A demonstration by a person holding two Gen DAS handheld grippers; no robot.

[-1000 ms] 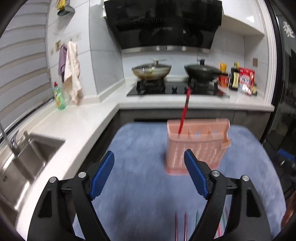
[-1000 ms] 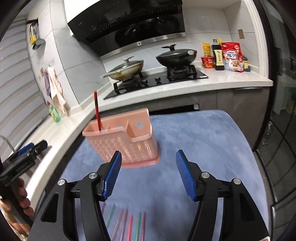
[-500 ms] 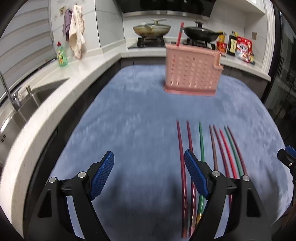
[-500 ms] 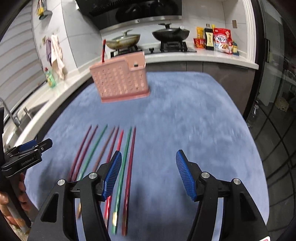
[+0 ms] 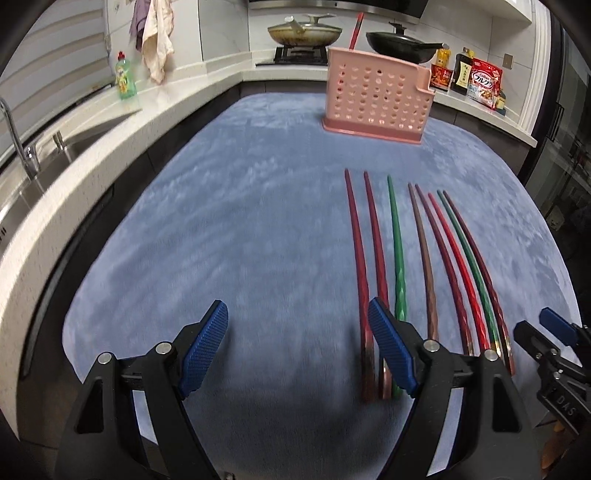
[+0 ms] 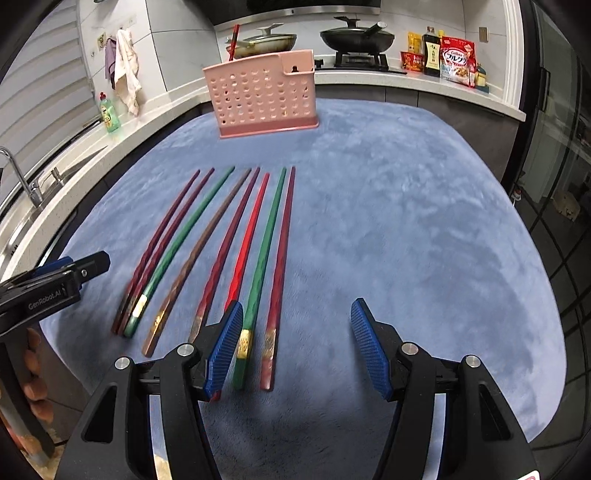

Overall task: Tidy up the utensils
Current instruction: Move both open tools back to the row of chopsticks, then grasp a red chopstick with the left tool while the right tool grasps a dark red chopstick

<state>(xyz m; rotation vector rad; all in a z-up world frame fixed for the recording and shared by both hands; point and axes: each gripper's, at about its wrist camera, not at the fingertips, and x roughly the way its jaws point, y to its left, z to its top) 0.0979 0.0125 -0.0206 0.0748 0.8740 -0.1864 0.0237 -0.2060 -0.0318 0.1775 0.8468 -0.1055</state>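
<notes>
1. Kitchen setting: white counter with a sink (image 5: pixel 22 173) at 9 o'clock, two pans on the hob (image 6: pixel 354 59) at 12 o'clock.
2. Blue fleece cover (image 5: pixel 240 229) lies over the desk and carries everything.
3. Pink perforated utensil holder (image 5: pixel 376 99) stands upright at the far edge, 12 o'clock; one red chopstick (image 5: pixel 355 31) sticks up out of it.
4. Eight chopsticks (image 6: pixel 236 240) lie on the cover in a loose row, tips toward the holder: dark red, red, green and brown.
5. Left gripper (image 5: pixel 295 350) hangs low over the near edge, fingers well apart, nothing between them. Its right finger (image 5: pixel 391 350) overlaps the butt ends of the leftmost sticks in its own view; contact cannot be told.
6. Right gripper (image 6: pixel 295 347) is also low, fingers apart and just narrowed a little. Bare cover lies between them; the row sits at about 10 o'clock, by its left finger (image 6: pixel 225 347).
7. Each gripper shows at the edge of the other's view.
</notes>
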